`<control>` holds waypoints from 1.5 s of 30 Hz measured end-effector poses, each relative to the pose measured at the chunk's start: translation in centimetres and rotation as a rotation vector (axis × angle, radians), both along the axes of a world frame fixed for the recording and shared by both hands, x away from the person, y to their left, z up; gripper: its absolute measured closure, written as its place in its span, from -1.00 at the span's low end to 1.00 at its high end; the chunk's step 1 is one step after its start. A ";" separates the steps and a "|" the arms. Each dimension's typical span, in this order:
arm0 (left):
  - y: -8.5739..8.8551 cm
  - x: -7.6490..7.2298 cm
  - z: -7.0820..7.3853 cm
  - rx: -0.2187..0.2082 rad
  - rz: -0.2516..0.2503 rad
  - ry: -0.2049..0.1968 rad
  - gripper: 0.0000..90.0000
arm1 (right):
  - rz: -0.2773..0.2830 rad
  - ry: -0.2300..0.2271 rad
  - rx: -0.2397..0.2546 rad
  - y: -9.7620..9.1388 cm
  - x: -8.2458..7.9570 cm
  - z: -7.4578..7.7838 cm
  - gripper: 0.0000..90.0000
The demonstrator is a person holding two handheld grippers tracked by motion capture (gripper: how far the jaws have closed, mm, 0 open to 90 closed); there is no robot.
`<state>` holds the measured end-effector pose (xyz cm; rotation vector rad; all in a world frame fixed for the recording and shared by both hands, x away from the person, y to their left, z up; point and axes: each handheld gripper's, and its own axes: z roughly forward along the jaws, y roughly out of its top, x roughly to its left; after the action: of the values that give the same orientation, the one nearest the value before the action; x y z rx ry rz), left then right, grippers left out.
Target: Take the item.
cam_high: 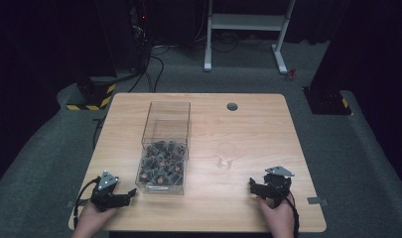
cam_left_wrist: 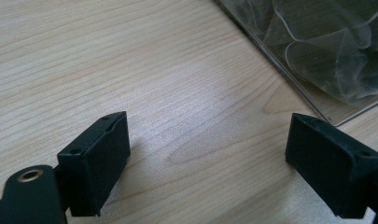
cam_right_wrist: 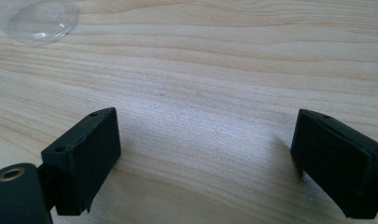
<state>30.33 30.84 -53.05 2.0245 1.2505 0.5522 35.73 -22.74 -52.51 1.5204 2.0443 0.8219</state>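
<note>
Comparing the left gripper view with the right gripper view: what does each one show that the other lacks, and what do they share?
Left gripper view alone: the corner of the clear plastic box at upper right, with crinkled clear wrappers behind its wall.

Right gripper view alone: a small clear plastic cup lying on the table at the upper left corner.

Shared: each looks along its own two black jaws, left gripper and right gripper, standing wide apart with nothing between them, low over the light wooden table.
</note>
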 end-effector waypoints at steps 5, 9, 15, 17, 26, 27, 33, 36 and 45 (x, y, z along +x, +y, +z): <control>0.0 0.0 0.0 -0.003 0.004 0.002 -0.68 | 0.001 0.000 0.001 0.0 0.0 0.0 -0.82; 0.0 0.0 0.0 0.001 0.001 0.000 -0.68 | 0.000 0.001 0.003 0.0 0.0 0.0 -0.82; 0.0 0.0 0.0 0.001 0.001 0.000 -0.68 | 0.010 0.001 0.000 -0.1 -0.1 0.0 -0.82; 0.0 0.0 0.0 -0.001 0.002 0.000 -0.68 | 0.009 0.003 0.002 -0.1 -0.1 0.0 -0.82; 0.0 -0.1 0.0 -0.001 0.001 0.002 -0.68 | 0.014 0.003 0.003 -0.1 -0.1 0.0 -0.82; 0.0 -0.1 0.0 -0.001 0.001 0.003 -0.68 | 0.014 0.003 0.003 -0.1 -0.1 0.0 -0.82; 0.0 -0.1 0.0 -0.003 0.002 0.003 -0.68 | 0.019 -0.004 0.000 -0.1 -0.2 0.0 -0.76; 0.0 -0.1 0.0 -0.003 0.002 0.003 -0.68 | 0.023 -0.008 0.003 -0.2 -0.3 0.1 -0.73; 0.0 -0.1 0.0 -0.003 0.002 0.003 -0.68 | 0.040 -0.045 0.013 -0.2 -0.6 0.9 -0.73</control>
<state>30.22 30.85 -53.05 2.0229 1.2550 0.5481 35.10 -22.91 -51.62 1.4589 2.0470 0.8783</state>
